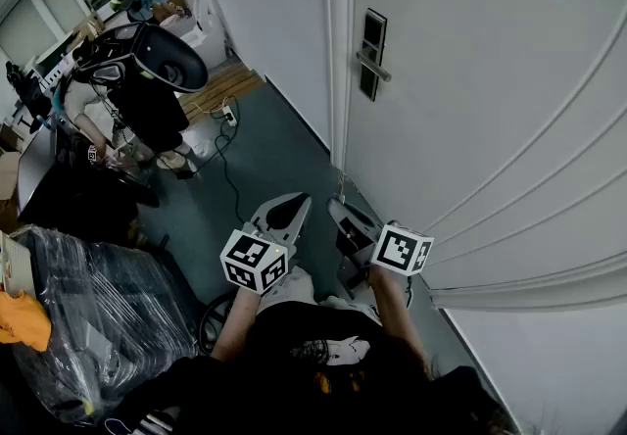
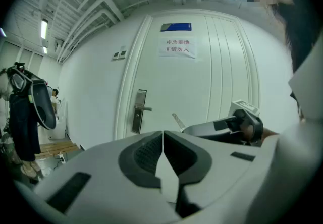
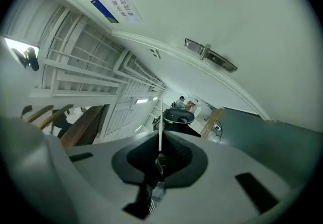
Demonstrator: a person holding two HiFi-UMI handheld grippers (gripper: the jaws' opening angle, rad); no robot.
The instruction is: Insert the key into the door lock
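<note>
Left gripper (image 2: pixel 162 140), jaws pressed together on nothing; right gripper (image 3: pixel 159 148), jaws clamped on key (image 3: pixel 160 126), thin blade projecting beyond the tips; both held low before white door (image 1: pixel 490 129), well apart from door lock (image 1: pixel 372 53).

The left forearm (image 1: pixel 229 327) and right forearm (image 1: pixel 393 309) reach forward side by side, both pointing the same way. The left hand-held gripper (image 2: pixel 162 135) has its jaws pressed together with nothing between them. Just beside it, the right hand-held gripper (image 3: pixel 159 153) is clamped on a key (image 3: pixel 160 129). The key's thin blade sticks out past the tips, and its head seems buried between the pads.
</note>
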